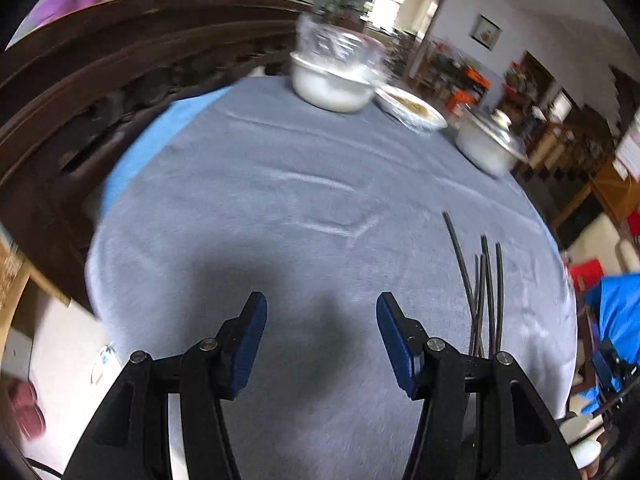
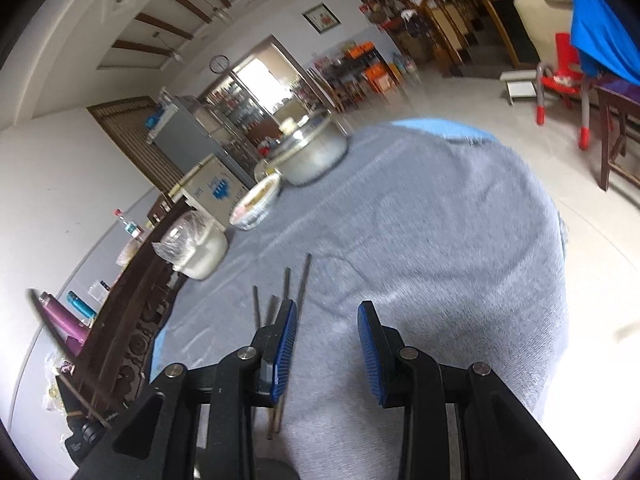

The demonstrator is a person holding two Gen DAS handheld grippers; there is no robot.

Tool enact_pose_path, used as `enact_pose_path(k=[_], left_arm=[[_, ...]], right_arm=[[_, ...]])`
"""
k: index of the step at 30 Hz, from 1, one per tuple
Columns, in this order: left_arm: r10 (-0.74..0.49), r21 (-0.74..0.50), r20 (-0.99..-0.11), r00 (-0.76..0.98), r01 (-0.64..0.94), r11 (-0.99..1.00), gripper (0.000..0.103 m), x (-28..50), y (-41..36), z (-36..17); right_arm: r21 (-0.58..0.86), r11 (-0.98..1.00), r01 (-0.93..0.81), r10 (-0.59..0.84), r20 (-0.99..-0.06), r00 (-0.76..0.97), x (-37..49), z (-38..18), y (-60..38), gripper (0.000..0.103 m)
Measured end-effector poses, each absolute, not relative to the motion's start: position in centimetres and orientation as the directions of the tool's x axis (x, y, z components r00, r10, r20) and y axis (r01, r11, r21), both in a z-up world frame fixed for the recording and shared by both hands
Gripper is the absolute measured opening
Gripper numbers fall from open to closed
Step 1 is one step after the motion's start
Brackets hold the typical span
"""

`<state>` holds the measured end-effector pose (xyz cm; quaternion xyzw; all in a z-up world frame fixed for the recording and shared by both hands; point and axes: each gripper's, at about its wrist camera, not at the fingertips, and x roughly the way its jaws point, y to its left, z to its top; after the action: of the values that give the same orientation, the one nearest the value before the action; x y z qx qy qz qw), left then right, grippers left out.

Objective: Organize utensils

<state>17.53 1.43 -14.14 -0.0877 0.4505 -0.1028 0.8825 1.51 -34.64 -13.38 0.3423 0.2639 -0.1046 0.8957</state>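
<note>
My left tool (image 1: 320, 320) hangs above the round worktop draped in grey-blue fleecy cloth (image 1: 280, 184), its blue-padded jaws spread wide with nothing between them. The thin dark chopsticks (image 1: 482, 292) — four, I think, though the blur makes the count unsure — lie loosely fanned on the cloth just to the right of that tool, crossing near their lower ends.

My right tool (image 2: 327, 320) is also parted and empty, low over the same cloth; in its view the chopsticks (image 2: 286, 292) run beside and partly behind its left finger (image 2: 285, 344).

Along the far edge of the worktop stand a white bowl covered with crinkled clear plastic (image 1: 334, 80), a shallow white dish holding brownish food (image 1: 414, 110), and a metal pot with a knobbed lid (image 1: 490, 144) — all well apart from the chopsticks.
</note>
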Motion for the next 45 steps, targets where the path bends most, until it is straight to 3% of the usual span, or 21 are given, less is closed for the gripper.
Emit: enact_pose_path(k=[10, 16, 18, 19, 31, 36, 40, 45], left_arm=[[-0.456, -0.201, -0.766, 0.454, 0.505, 0.839, 0.058, 22.4, -9.3, -14.3], [-0.470, -0.130, -0.802, 0.368, 0.662, 0.739, 0.056, 23.1, -15.4, -14.9], [-0.460, -0.116, -0.822, 0.336, 0.692, 0.713, 0.048, 23.4, -17.0, -15.4], [-0.447, -0.111, -0.837, 0.315, 0.703, 0.702, 0.042, 23.7, -17.9, -15.8], [-0.375, -0.096, -0.902, 0.215, 0.746, 0.660, 0.022, 26.1, -21.6, -18.0], [-0.391, -0.138, -0.900, 0.193, 0.724, 0.676, 0.006, 27.2, -21.5, -18.0], [-0.449, -0.190, -0.864, 0.226, 0.681, 0.708, 0.005, 27.4, -19.8, -17.1], [-0.535, -0.254, -0.789, 0.302, 0.632, 0.732, 0.005, 26.9, -16.0, -13.6]], right_arm=[[0.552, 0.725, 0.413, 0.011, -0.609, 0.793, 3.5, -16.3, -36.5, 0.034], [0.544, 0.723, 0.425, 0.008, -0.622, 0.783, 3.8, -17.0, -37.0, 0.034], [0.544, 0.720, 0.430, 0.010, -0.628, 0.779, 3.9, -17.3, -37.2, 0.034], [0.545, 0.718, 0.433, 0.010, -0.629, 0.777, 3.9, -17.5, -37.3, 0.034], [0.545, 0.727, 0.417, 0.034, -0.636, 0.771, 5.6, -17.7, -38.3, 0.034], [0.566, 0.777, 0.276, 0.196, -0.634, 0.748, 10.8, -16.3, -37.8, 0.034], [0.549, 0.815, 0.185, 0.311, -0.683, 0.661, 16.8, -15.8, -35.9, 0.034], [0.491, 0.860, 0.140, 0.323, -0.735, 0.596, 22.5, -15.6, -32.9, 0.034]])
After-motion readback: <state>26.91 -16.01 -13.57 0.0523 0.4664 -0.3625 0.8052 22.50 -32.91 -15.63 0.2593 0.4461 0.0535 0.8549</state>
